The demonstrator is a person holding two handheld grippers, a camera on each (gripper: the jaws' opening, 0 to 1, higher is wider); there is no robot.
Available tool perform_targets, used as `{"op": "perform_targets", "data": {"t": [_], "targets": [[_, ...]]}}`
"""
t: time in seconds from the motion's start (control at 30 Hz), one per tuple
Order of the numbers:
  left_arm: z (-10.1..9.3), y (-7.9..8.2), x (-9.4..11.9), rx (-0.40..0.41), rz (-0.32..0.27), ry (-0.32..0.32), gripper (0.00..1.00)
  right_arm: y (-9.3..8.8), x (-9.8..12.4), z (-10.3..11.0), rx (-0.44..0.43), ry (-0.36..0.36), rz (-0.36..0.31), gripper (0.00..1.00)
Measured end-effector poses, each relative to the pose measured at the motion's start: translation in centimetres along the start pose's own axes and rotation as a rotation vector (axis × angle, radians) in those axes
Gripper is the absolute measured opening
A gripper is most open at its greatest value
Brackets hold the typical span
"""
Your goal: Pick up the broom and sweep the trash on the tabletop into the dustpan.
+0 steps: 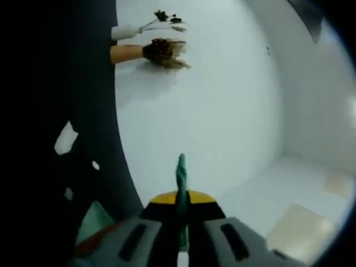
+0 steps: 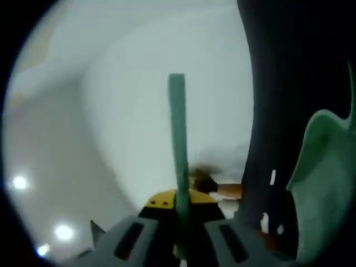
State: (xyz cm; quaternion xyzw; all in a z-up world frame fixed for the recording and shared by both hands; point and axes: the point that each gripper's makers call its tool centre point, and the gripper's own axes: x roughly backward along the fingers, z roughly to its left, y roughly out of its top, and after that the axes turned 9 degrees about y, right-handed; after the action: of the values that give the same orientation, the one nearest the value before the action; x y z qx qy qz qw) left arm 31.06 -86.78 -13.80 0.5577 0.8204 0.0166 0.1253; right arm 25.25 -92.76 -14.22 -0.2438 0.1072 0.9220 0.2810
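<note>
Holding slim green handles in both grippers, looks like | left gripper (image 1: 181,222) clamps one, trash (image 1: 165,53) lies well ahead on the white tabletop (image 1: 222,111) | right gripper (image 2: 179,222) pinches another handle, green dustpan (image 2: 325,189) beside it | light, stiff plastic, so grip mid-handle.

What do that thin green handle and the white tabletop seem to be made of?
The thin green handle clamped in the right gripper looks like moulded plastic: uniform colour, smooth matte surface. The white tabletop looks like a smooth laminate or painted board with a faint sheen, though blur leaves it open.
</note>
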Motion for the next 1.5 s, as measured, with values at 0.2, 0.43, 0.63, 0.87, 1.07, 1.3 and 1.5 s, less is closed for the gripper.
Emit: {"op": "perform_targets", "data": {"t": [0.2, 0.43, 0.63, 0.87, 1.07, 1.3, 1.5], "targets": [[-0.8, -0.9, -0.1, -0.055, 0.038, -0.029, 0.02, 0.0, 0.5, 0.3, 0.003, 0.001, 0.004, 0.05], [-1.7, -0.1, -0.2, -0.059, 0.003, -0.066, 0.02, 0.5, 0.7, 1.5, 0.03, 0.058, 0.001, 0.14], [-1.7, -0.3, -0.3, -0.086, 0.005, -0.065, 0.02, 0.2, 1.1, 0.6, 0.027, 0.015, 0.027, 0.07], [-0.8, -0.5, -0.1, -0.073, 0.007, -0.048, 0.02, 0.1, 1.4, 0.0, 0.016, -0.012, 0.043, 0.04], [-1.0, -0.6, -0.1, -0.063, 0.013, -0.054, 0.03, -0.2, 1.6, 0.1, 0.015, -0.006, 0.061, 0.03], [-1.5, -0.8, 0.0, -0.102, 0.008, -0.066, 0.02, -0.1, 1.4, 0.0, -0.043, 0.011, 0.048, 0.06], [-1.3, -0.7, 0.1, -0.093, -0.005, -0.069, 0.02, 0.3, 0.9, 0.8, -0.039, 0.057, 0.027, 0.11]]}}
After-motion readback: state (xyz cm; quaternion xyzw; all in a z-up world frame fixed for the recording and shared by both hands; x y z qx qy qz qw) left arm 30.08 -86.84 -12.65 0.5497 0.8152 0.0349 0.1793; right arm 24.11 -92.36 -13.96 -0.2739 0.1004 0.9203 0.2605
